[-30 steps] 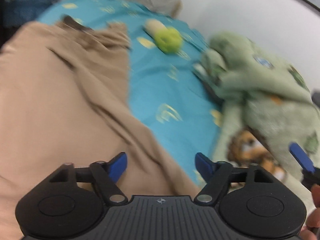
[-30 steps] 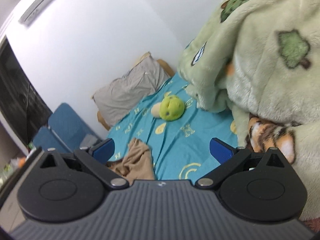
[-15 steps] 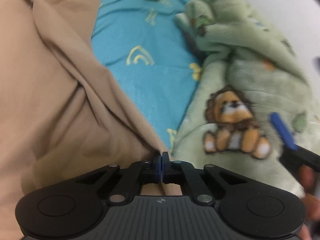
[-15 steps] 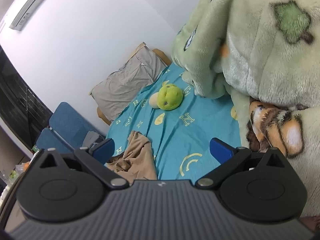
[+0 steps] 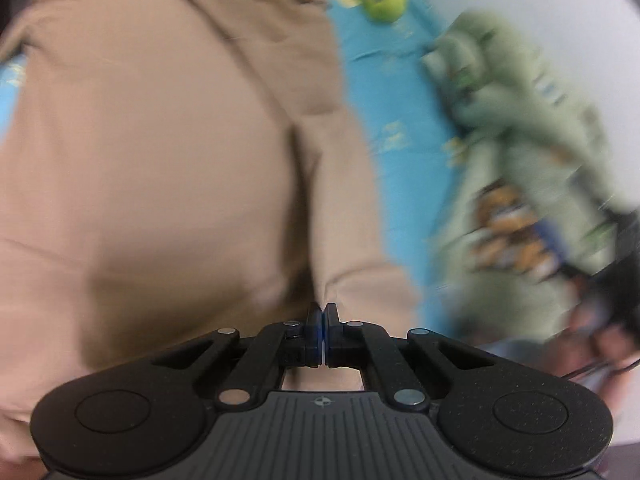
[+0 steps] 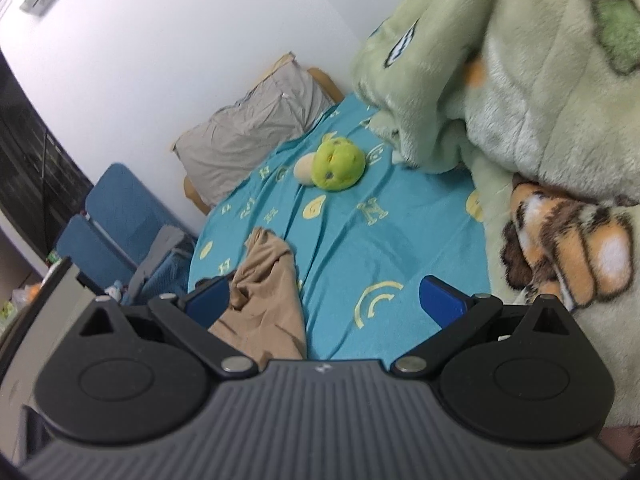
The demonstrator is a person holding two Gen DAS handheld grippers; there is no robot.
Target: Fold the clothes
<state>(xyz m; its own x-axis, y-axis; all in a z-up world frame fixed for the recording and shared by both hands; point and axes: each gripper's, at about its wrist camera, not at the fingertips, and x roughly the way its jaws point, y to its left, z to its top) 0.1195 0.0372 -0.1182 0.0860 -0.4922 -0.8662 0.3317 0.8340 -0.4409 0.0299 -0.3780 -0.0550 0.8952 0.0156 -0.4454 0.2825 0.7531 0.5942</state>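
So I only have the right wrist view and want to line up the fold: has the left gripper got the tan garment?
Observer: Yes. The left gripper is shut on the tan garment, pinching its near edge.
Operator: Is the cloth bunched up there?
Observer: No, it spreads wide in front of the left gripper, with a long crease down the middle.
Operator: Can that view see my right gripper?
Observer: Only as a dark blur at its right edge, over the green blanket.

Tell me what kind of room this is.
Most likely a bedroom: a bed under a teal patterned sheet, a grey pillow against the wall, and a green plush toy lying on the sheet.
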